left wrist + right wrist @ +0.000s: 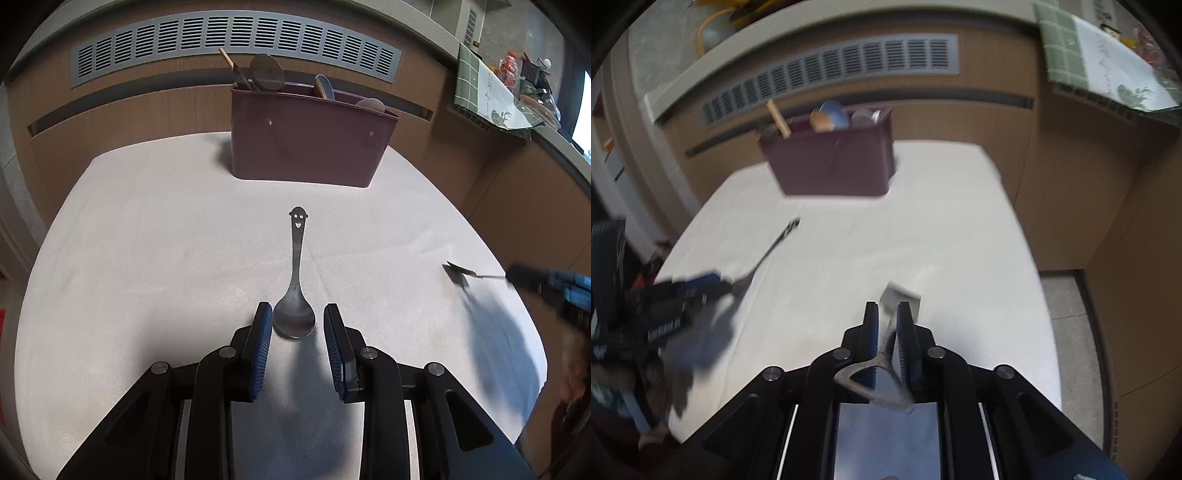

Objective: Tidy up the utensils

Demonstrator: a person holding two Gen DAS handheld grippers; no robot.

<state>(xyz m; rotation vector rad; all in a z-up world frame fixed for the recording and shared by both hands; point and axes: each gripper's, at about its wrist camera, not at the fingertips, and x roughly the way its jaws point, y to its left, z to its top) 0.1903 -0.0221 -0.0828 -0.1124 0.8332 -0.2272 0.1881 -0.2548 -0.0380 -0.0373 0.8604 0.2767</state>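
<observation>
- The spoon (294,291) lies flat on the cloth-covered worktop (147,240), its bowl right between the blue pads of the left hand-held gripper (295,321) and its handle with the smiling-face end running straight away from them.
- That long axis points towards the maroon utensil caddy (310,142) at the far edge of the worktop, so the spoon sits in line with the left hand-held gripper, not across it.
- The left jaws stand partly apart, one each side of the bowl, and neither pad presses on the metal; the left pad is just beside it, with a clearer gap on the right.
- The right hand-held gripper (887,321) is narrow, with a small flat-bladed metal utensil (899,295) between its pads; blur hides whether they press on it.
- The left hand is nearer the spoon, and I judge that grasping its narrower handle suits better.
</observation>
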